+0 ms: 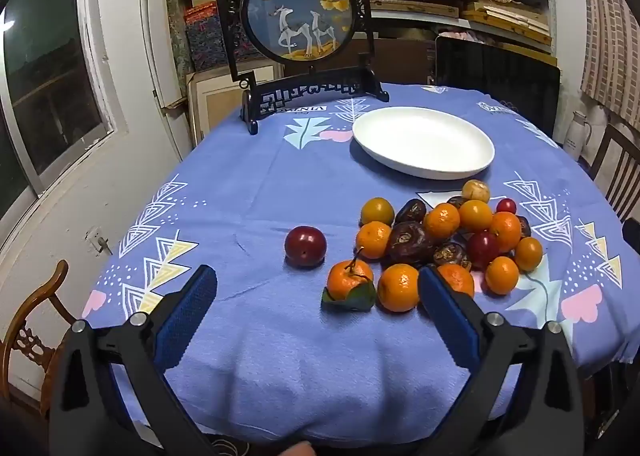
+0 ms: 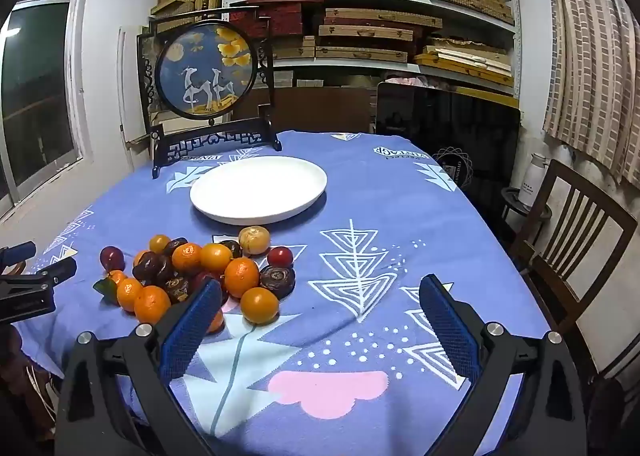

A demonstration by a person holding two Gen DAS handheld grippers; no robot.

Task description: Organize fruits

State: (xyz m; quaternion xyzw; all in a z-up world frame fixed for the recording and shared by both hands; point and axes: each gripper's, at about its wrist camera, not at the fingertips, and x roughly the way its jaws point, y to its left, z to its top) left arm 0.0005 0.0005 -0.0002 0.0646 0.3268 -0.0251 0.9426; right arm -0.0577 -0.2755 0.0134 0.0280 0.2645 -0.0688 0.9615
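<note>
A pile of mixed fruit [image 1: 448, 240] lies on the blue tablecloth: orange tangerines, dark brown fruits and small red ones; it also shows in the right wrist view [image 2: 200, 272]. A lone red plum [image 1: 305, 246] sits left of the pile. A tangerine with a leaf [image 1: 350, 283] lies at the pile's near edge. An empty white plate [image 1: 424, 141] stands behind the pile, also visible in the right wrist view [image 2: 258, 187]. My left gripper [image 1: 318, 288] is open and empty, just short of the near tangerines. My right gripper [image 2: 320, 302] is open and empty, right of the pile.
A round deer picture on a black stand [image 1: 300, 15] stands at the table's far edge. A dark screen [image 2: 448, 135] leans behind the table. Wooden chairs stand at the left [image 1: 32, 320] and right [image 2: 568, 223]. Shelves of boxes [image 2: 360, 15] fill the back wall.
</note>
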